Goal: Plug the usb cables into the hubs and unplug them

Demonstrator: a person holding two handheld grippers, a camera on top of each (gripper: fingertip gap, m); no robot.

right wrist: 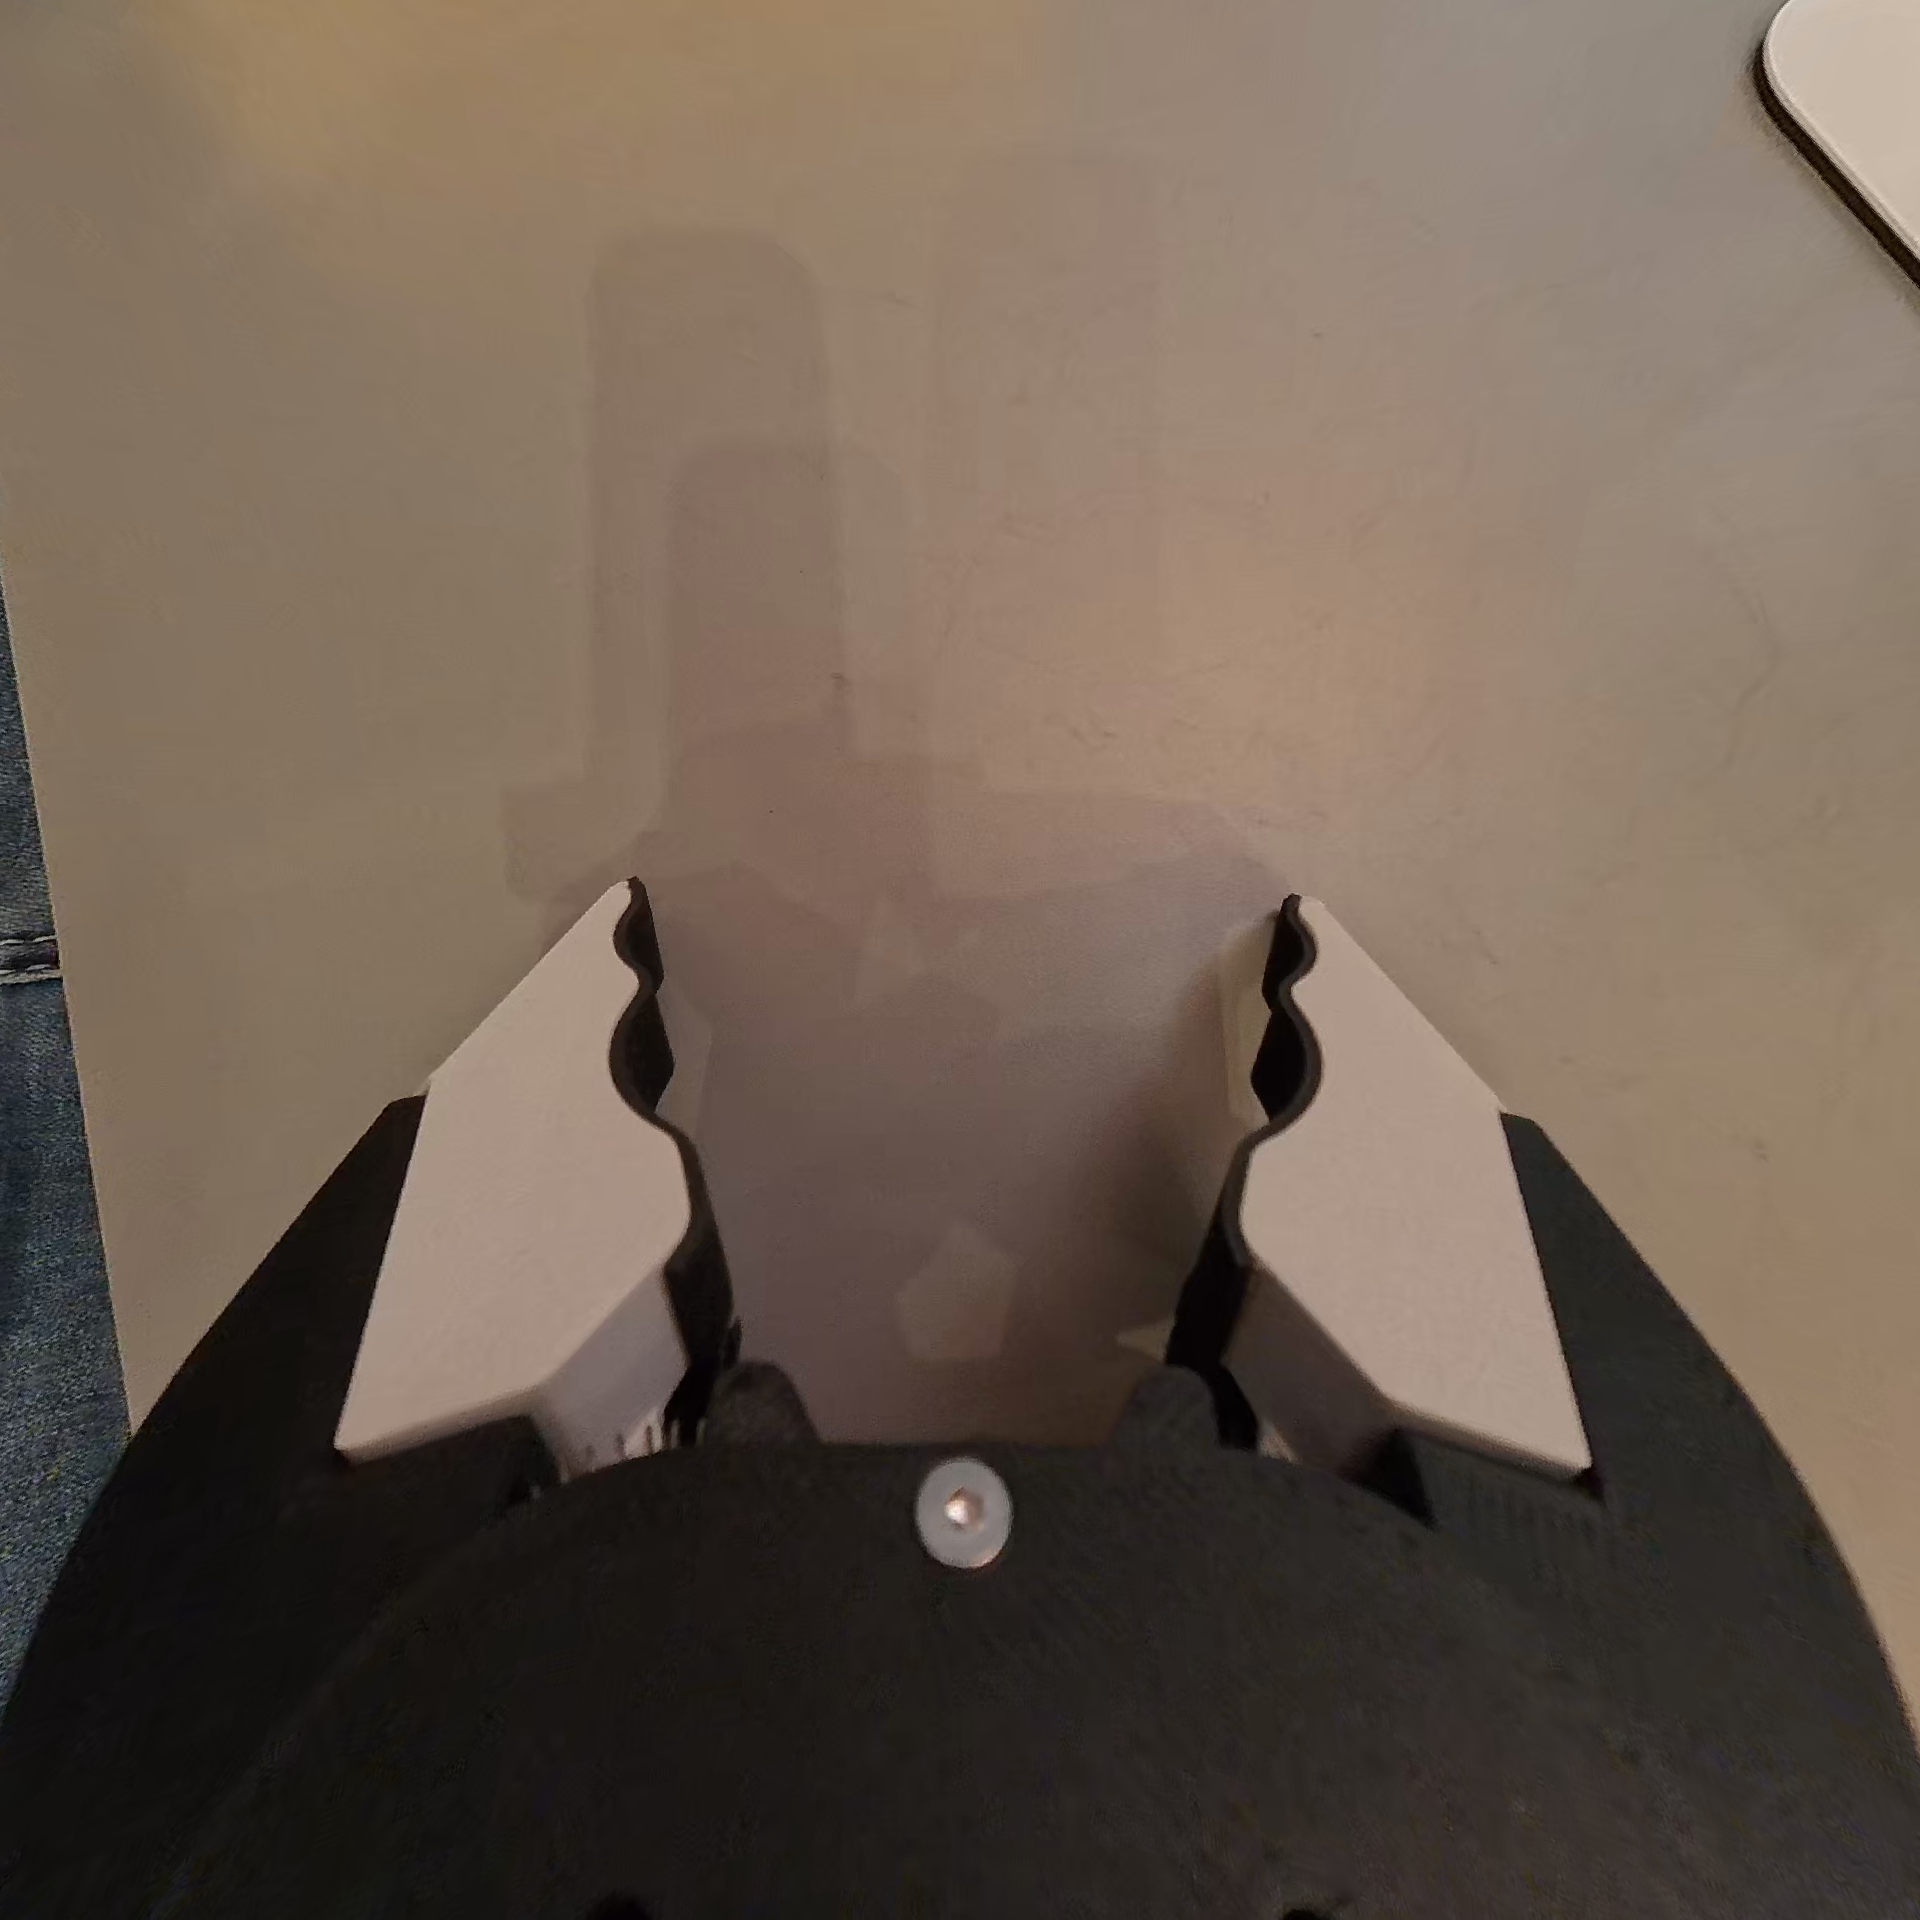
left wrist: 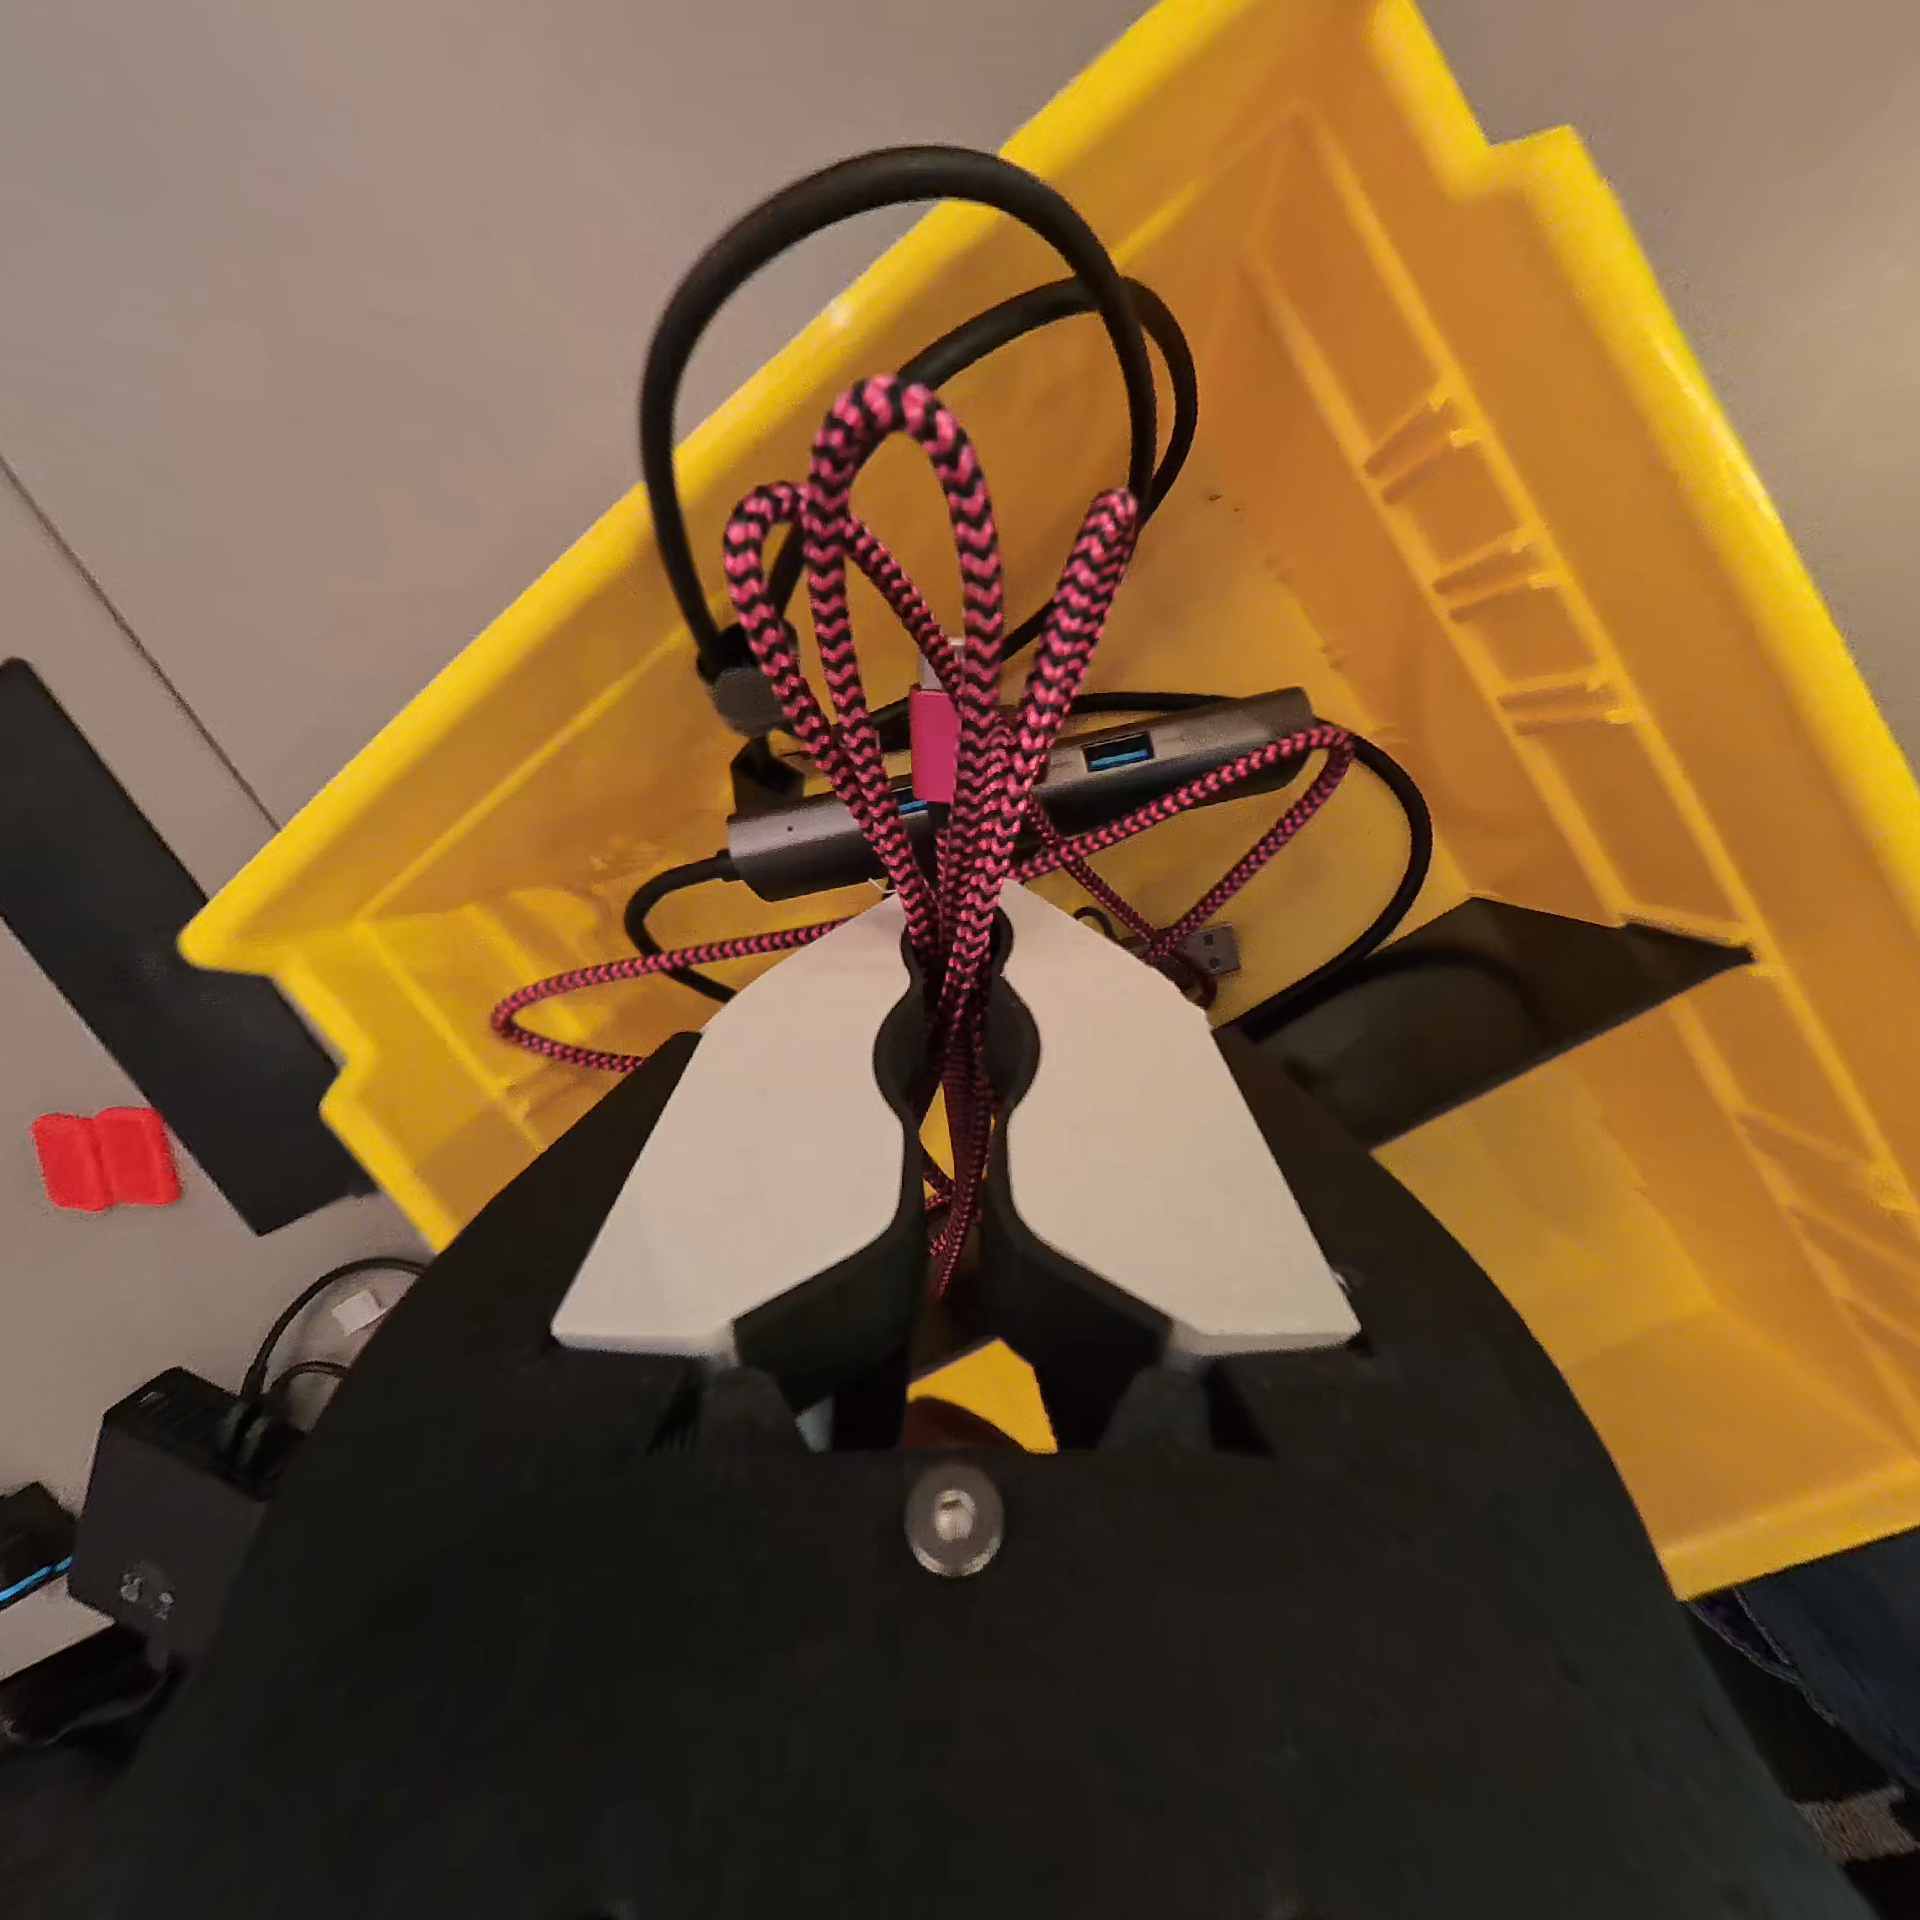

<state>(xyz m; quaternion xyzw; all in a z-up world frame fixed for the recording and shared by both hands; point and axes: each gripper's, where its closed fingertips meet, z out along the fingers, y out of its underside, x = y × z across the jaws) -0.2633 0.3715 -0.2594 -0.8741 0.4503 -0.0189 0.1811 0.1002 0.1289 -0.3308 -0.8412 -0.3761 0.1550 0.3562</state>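
In the left wrist view my left gripper point(left wrist: 954, 935) is shut on a bundle of pink-and-black braided USB cable point(left wrist: 935, 582), with several loops standing up past the fingertips over a yellow bin point(left wrist: 1507, 644). A pink connector point(left wrist: 932, 748) hangs among the loops. Behind them in the bin lies a grey USB hub point(left wrist: 1164, 769) with a blue port, a black cable point(left wrist: 883, 208) arching above it, and a metal USB plug point(left wrist: 1216, 948) on the braided cable. In the right wrist view my right gripper point(right wrist: 961, 904) is open and empty above a bare beige table point(right wrist: 1143, 416).
A second yellow bin point(left wrist: 1714, 1299) sits nested at the right of the first. A black flat panel point(left wrist: 135, 935), a red object point(left wrist: 102, 1158) and a black box with cables point(left wrist: 177, 1475) lie at the left. A white device corner point(right wrist: 1860, 114) shows at the top right. There is about 45 cm between the tips of the two grippers.
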